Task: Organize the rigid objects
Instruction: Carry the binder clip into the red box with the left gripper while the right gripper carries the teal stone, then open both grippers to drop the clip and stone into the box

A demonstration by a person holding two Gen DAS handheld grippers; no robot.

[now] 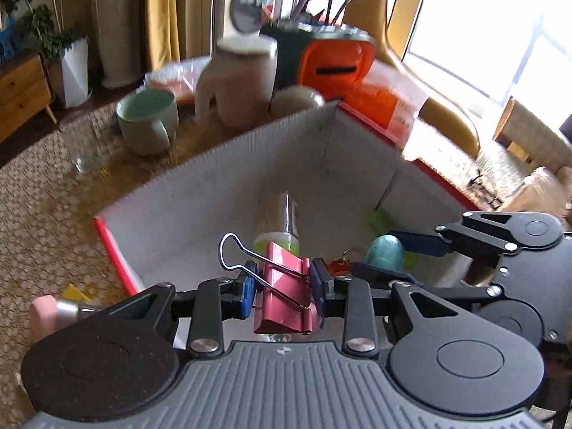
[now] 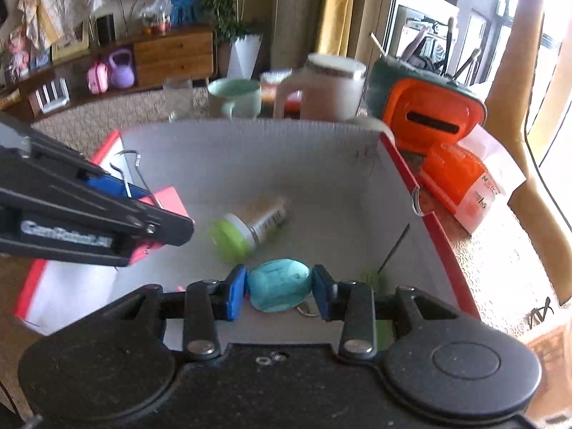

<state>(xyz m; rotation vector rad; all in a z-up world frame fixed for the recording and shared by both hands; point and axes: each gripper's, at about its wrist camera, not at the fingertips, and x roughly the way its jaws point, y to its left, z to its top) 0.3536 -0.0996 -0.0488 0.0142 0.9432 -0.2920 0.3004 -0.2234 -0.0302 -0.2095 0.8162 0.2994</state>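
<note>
My left gripper (image 1: 283, 287) is shut on a pink binder clip (image 1: 284, 293) with wire handles, held above the near corner of a red-edged white box (image 1: 221, 178). My right gripper (image 2: 279, 289) is shut on a turquoise oval object (image 2: 279, 284), also above the box (image 2: 321, 150); it shows in the left wrist view as a teal lump (image 1: 384, 252). On the box floor lies a small bottle with a green cap (image 2: 246, 228), seen from the left too (image 1: 280, 225). The left gripper and pink clip (image 2: 162, 202) enter the right wrist view from the left.
Behind the box stand a pale green mug (image 1: 148, 121), a white lidded jug (image 1: 239, 82), a clear glass (image 1: 84, 150) and an orange and green organiser with utensils (image 1: 336, 60). An orange packet (image 2: 461, 182) lies right of the box. A pink-ended item (image 1: 53, 312) lies left.
</note>
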